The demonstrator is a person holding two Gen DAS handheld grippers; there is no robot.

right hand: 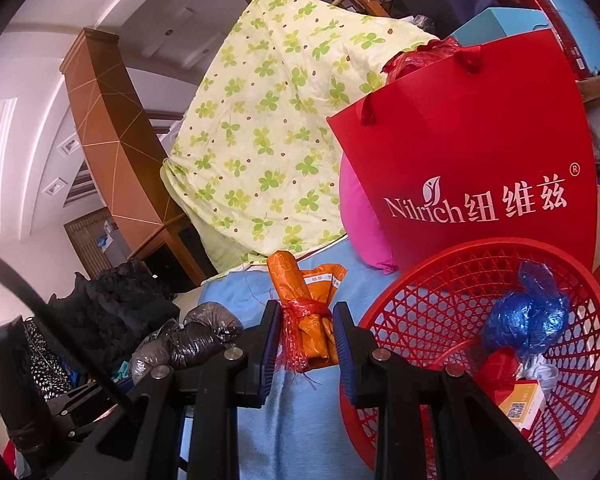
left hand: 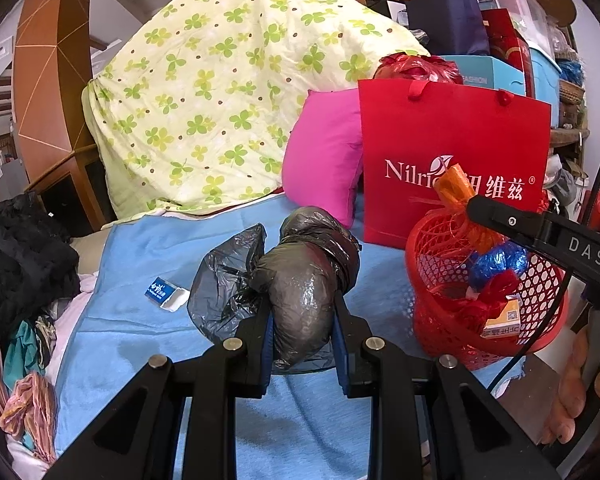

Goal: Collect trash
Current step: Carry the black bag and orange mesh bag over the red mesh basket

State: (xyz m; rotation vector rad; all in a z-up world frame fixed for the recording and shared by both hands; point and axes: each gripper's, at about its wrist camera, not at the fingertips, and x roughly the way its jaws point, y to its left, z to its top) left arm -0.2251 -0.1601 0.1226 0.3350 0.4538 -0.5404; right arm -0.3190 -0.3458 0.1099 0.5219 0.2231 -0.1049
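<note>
We've got trash in both: the left hand-held gripper (left hand: 302, 322) is clamped on the black bag bundle (left hand: 308, 276) over the bed (left hand: 148, 328), the right hand-held gripper (right hand: 306, 340) pinching the orange wrapper bundle (right hand: 308, 300) just beside the red basket (right hand: 440, 280). Next, we judge, swing right and release over the rim.

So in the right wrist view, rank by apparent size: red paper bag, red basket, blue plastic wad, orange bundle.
1. red paper bag
2. red basket, nearer the camera, so unsure
3. orange bundle
4. blue plastic wad, alike
</note>
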